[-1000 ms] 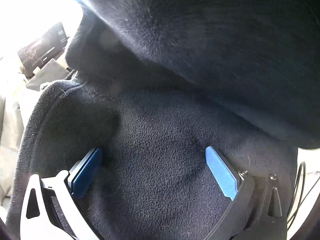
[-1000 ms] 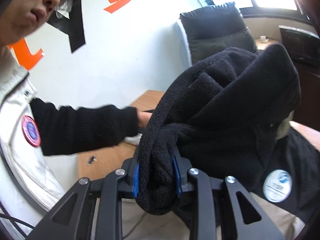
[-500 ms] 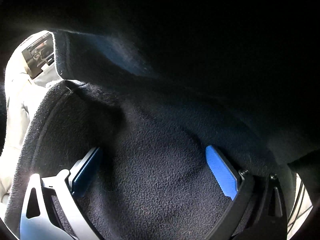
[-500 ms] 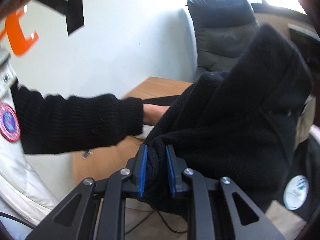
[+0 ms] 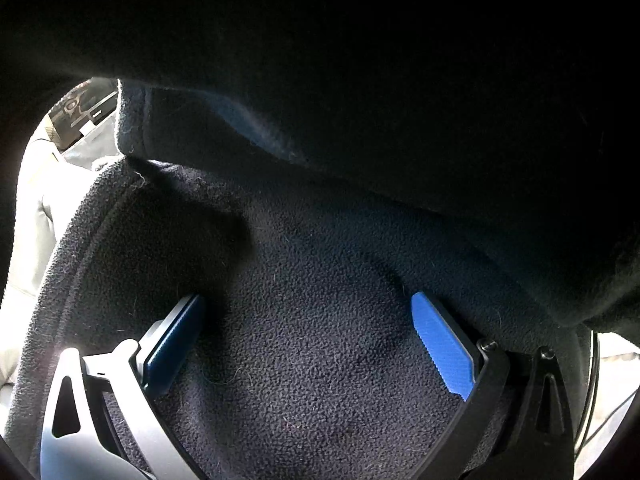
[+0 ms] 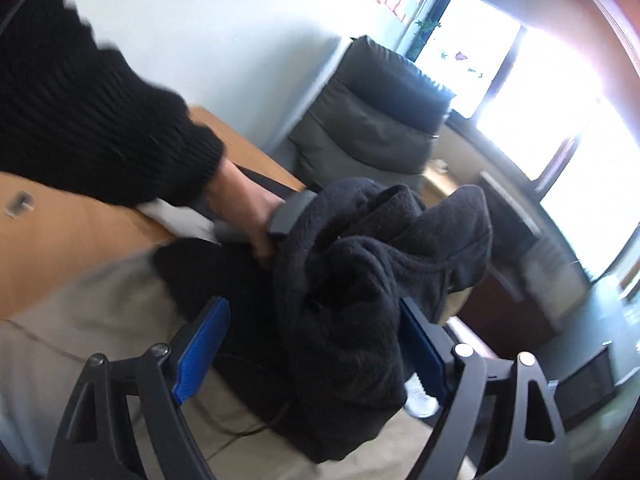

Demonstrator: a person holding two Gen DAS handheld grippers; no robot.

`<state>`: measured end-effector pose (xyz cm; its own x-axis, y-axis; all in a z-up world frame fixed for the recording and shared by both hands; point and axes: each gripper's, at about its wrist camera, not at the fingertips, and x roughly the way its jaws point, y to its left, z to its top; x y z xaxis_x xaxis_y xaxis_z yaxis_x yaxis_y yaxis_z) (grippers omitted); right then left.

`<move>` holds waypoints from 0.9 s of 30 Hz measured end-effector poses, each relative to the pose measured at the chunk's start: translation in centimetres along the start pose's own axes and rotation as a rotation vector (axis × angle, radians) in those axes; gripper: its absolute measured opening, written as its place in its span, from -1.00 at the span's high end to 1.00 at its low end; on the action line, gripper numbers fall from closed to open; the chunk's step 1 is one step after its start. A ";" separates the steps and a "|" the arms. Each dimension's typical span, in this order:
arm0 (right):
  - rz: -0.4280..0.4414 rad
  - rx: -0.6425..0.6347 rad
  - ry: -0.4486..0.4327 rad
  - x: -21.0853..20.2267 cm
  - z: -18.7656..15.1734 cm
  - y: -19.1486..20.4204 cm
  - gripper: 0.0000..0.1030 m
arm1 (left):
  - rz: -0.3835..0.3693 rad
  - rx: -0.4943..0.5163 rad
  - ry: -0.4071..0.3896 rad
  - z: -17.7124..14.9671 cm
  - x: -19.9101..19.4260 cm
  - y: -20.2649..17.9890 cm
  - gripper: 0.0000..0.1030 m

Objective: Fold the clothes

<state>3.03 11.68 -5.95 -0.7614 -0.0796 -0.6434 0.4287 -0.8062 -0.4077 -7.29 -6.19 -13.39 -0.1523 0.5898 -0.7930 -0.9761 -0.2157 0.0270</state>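
1. Office corner behind it all: pale wall, bright window (image 6: 532,92), padded office chair (image 6: 372,120), wooden desk (image 6: 72,240).
2. Your task item, the black fleece garment (image 6: 360,280), sits bunched and lumpy just off the desk edge, over beige fabric (image 6: 100,320) that lies below it. Not flat and not folded as it lies; no neat edges line up.
3. Handling, my call: soft, thick, limp pile. It will sag and bunch and hold no shape. Bulky, not heavy. The nap should give the pads decent friction, but a thick wad can squeeze out.
4. Where to take hold: go for a single-layer stitched hem edge (image 5: 132,128), as the left camera shows, not a fat bundle. Corners or shoulder seams would suit, but I cannot find them in this heap.
5. Your right gripper (image 6: 316,352) has its jaws spread wide either side of the fleece, clamping nothing.
6. Your left gripper (image 5: 308,344) is likewise spread wide, buried in the fleece (image 5: 320,360), with cloth across the gap and more draped over the lens.
7. Your left hand (image 6: 248,216), in a black knit sleeve (image 6: 92,120), reaches into the garment from the desk side.
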 end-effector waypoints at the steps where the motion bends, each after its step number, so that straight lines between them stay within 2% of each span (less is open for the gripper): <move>1: -0.017 0.015 0.009 0.8 0.1 -0.2 -0.49 | -0.001 -0.002 0.000 -0.3 -0.3 0.1 -1.00; 2: -0.005 0.052 0.020 1.5 0.3 -0.7 -0.09 | -0.002 -0.005 0.001 -0.5 -0.6 0.3 -1.00; 3: 0.037 0.106 0.031 2.0 0.4 -1.5 0.05 | -0.002 -0.008 0.001 -0.8 -0.8 0.5 -1.00; 6: 0.120 0.200 0.027 2.0 1.0 -3.0 0.31 | -0.005 -0.022 -0.007 -1.5 -1.6 1.1 -1.00; 8: 0.162 0.243 0.013 1.7 1.4 -3.7 0.39 | -0.007 -0.033 -0.016 -2.0 -2.1 1.6 -1.00; 12: 0.269 0.272 -0.053 0.5 3.2 -3.8 0.42 | -0.014 -0.074 -0.040 -3.4 -3.5 2.8 -1.00; 15: 0.321 0.281 -0.074 0.8 3.3 -3.1 0.42 | 0.011 -0.085 -0.045 -4.0 -4.1 3.5 -1.00; 19: 0.365 0.306 -0.047 2.2 2.3 -2.8 0.42 | 0.022 -0.077 0.021 -5.9 -5.9 4.4 -0.96; 21: 0.406 0.288 -0.068 2.3 2.3 -2.4 0.41 | 0.033 -0.081 0.072 -8.5 -8.8 5.6 -0.91; 23: 0.451 0.265 -0.094 2.5 2.5 -1.8 0.41 | 0.064 -0.117 0.081 -11.8 -13.0 7.1 -0.91; 27: 0.484 0.244 -0.050 5.1 2.2 -0.1 0.41 | 0.168 -0.281 0.087 -18.1 -21.8 9.5 -0.91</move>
<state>-2.00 10.05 -7.76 -0.5293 -0.4986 -0.6864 0.6157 -0.7824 0.0936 -10.40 -35.17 -6.82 -0.2821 0.4618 -0.8410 -0.8557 -0.5174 0.0029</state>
